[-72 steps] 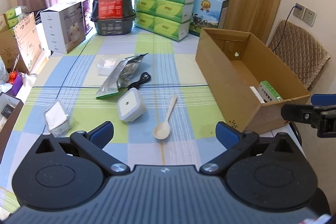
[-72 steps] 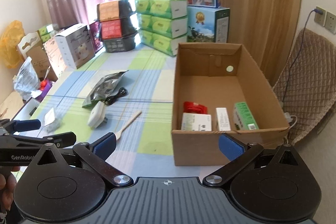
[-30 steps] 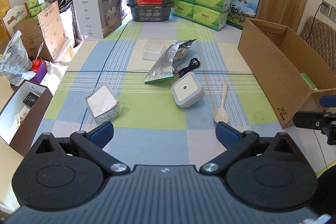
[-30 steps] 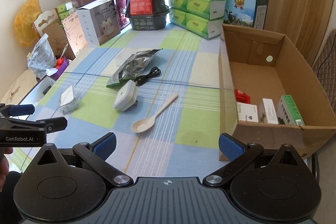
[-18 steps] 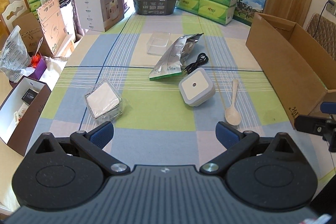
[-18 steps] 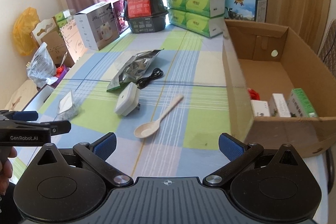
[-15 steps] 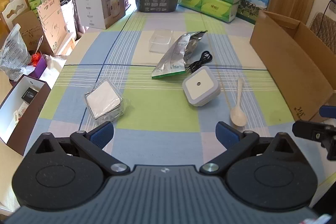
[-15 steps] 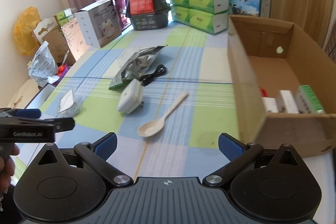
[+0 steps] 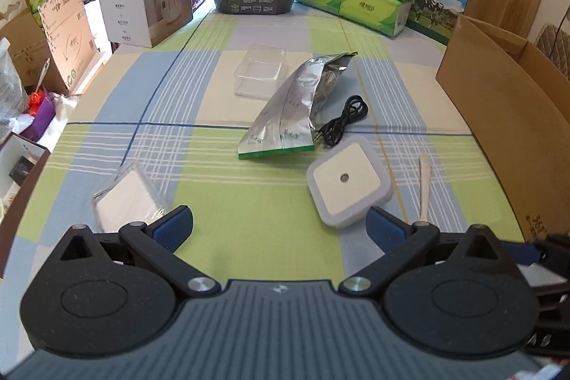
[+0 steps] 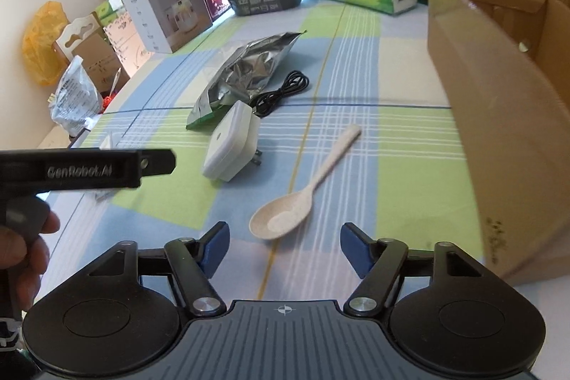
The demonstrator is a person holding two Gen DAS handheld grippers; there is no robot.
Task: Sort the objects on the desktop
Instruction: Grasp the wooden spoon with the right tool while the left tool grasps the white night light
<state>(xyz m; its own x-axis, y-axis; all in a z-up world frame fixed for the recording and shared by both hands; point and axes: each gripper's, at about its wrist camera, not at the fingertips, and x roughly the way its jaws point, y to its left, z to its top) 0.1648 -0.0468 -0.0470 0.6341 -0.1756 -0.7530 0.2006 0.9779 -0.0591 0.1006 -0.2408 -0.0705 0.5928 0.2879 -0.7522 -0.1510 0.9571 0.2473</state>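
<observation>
- Jaws on our right gripper [image 10: 283, 246] are spread wide and empty, low over the checked desk [image 10: 409, 173], with the beige spoon [image 10: 302, 187] lying just ahead between them.
- Our left gripper [image 9: 278, 225] is likewise released; a white square plug-in device [image 9: 349, 182] sits near its right finger, whose tip hides the spoon's bowl.
- We see the cardboard box [image 10: 498, 116] at right only as an outer wall; its contents are out of sight.
- Foil pouch [image 9: 295, 109] and black cable [image 9: 343, 121] lie beyond, touching.
</observation>
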